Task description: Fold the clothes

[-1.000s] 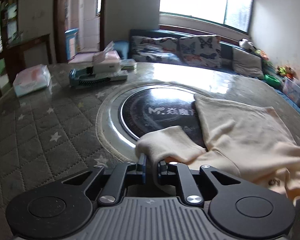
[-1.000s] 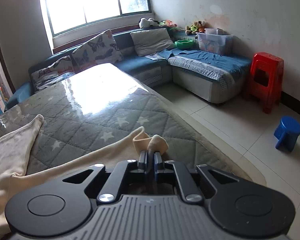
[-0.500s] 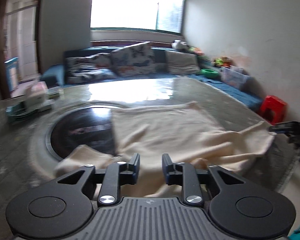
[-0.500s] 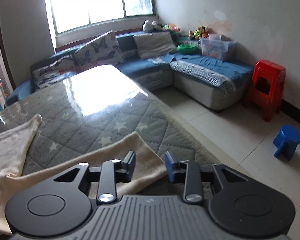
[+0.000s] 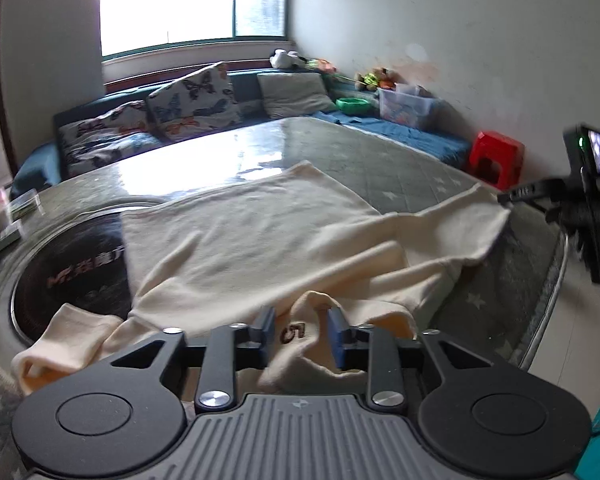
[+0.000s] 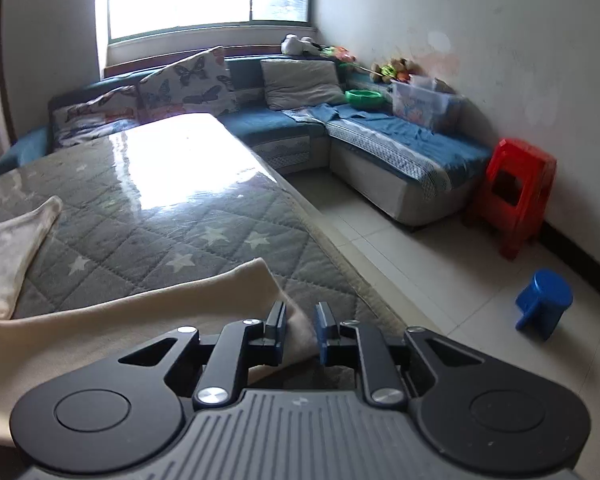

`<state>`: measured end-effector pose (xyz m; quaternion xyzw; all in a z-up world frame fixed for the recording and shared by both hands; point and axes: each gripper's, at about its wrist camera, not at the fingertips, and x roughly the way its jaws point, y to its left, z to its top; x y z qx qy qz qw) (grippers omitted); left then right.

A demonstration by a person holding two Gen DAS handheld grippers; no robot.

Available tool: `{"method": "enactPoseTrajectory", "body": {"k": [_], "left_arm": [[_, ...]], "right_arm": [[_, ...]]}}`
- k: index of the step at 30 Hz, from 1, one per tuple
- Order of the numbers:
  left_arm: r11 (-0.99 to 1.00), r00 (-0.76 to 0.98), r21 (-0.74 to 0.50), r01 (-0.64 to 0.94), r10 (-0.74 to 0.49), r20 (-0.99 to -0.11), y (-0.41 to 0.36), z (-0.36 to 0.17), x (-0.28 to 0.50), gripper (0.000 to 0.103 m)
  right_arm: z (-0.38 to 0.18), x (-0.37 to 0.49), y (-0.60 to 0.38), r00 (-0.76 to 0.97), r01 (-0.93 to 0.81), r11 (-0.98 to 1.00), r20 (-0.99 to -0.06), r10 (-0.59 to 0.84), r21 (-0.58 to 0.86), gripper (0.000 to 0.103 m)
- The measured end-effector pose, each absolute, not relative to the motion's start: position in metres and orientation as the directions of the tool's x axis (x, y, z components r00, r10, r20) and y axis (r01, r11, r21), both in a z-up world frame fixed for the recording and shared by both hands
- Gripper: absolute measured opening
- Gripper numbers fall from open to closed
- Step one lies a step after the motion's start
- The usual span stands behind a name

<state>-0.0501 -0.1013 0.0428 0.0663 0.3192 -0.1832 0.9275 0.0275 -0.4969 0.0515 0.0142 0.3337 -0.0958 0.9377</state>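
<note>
A cream sweatshirt point(image 5: 260, 236) lies spread on the grey quilted star-pattern table cover point(image 5: 404, 176). My left gripper point(image 5: 302, 330) is open, its jaws on either side of a raised fold bearing a brown embroidered mark point(image 5: 294, 332). One sleeve point(image 5: 72, 336) lies at the left over a round black glass inset point(image 5: 72, 264). In the right wrist view my right gripper point(image 6: 300, 326) is open over the end of the other sleeve point(image 6: 148, 312), near the table's right edge. The right gripper's body also shows in the left wrist view point(image 5: 580, 184).
A blue corner sofa point(image 6: 380, 140) with butterfly cushions runs behind and to the right. A red stool point(image 6: 512, 196) and a small blue stool point(image 6: 544, 304) stand on the tiled floor. Boxes point(image 5: 4, 220) sit at the table's far left.
Both grippers opened and let go of the sleeve ends they held. My left gripper swung right and now straddles a fold near the embroidered mark. The right gripper narrowed slightly over the sleeve end.
</note>
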Motion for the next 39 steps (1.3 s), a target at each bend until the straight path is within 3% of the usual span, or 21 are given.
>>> {"method": "enactPoseTrajectory", "body": {"k": [4, 5, 7, 10, 18, 24, 29, 34, 39], "left_arm": [[0.919, 0.721, 0.041, 0.393, -0.280, -0.634, -0.107, 0.033, -0.042, 0.036], [0.917, 0.721, 0.050, 0.395, -0.276, -0.636, -0.109, 0.030, -0.041, 0.036], [0.915, 0.726, 0.064, 0.399, -0.272, -0.632, -0.111, 0.029, -0.043, 0.017], [0.912, 0.741, 0.075, 0.404, -0.278, -0.611, -0.110, 0.033, -0.051, 0.006], [0.864, 0.754, 0.126, 0.487, -0.343, -0.561, -0.106, 0.048, -0.088, 0.005], [0.841, 0.711, 0.130, 0.525, -0.350, -0.610, -0.105, 0.031, -0.092, 0.006], [0.839, 0.688, 0.095, 0.536, -0.369, -0.625, -0.099, 0.031, -0.084, 0.009], [0.850, 0.711, 0.052, 0.524, -0.402, -0.577, -0.082, 0.048, -0.080, 0.010], [0.903, 0.743, 0.017, 0.429, -0.342, -0.576, -0.076, 0.049, -0.052, 0.010]], "right_arm": [[0.070, 0.020, -0.481, 0.794, 0.104, 0.994, -0.599, -0.103, -0.034, 0.019], [0.076, 0.019, -0.476, 0.801, 0.073, 0.997, -0.594, -0.073, -0.025, 0.026], [0.086, 0.017, -0.463, 0.811, 0.005, 1.000, -0.585, -0.008, -0.007, 0.034], [0.101, 0.016, -0.439, 0.809, -0.113, 0.994, -0.580, 0.095, 0.006, 0.034], [0.120, 0.009, -0.360, 0.728, -0.430, 0.903, -0.589, 0.350, 0.005, 0.035], [0.106, -0.006, -0.295, 0.606, -0.640, 0.767, -0.642, 0.470, -0.043, 0.035], [0.081, -0.021, -0.260, 0.511, -0.729, 0.683, -0.697, 0.503, -0.041, 0.035], [0.066, -0.042, -0.253, 0.451, -0.786, 0.615, -0.736, 0.505, -0.060, 0.035], [0.061, -0.055, -0.258, 0.409, -0.807, 0.589, -0.759, 0.507, -0.041, 0.034]]}}
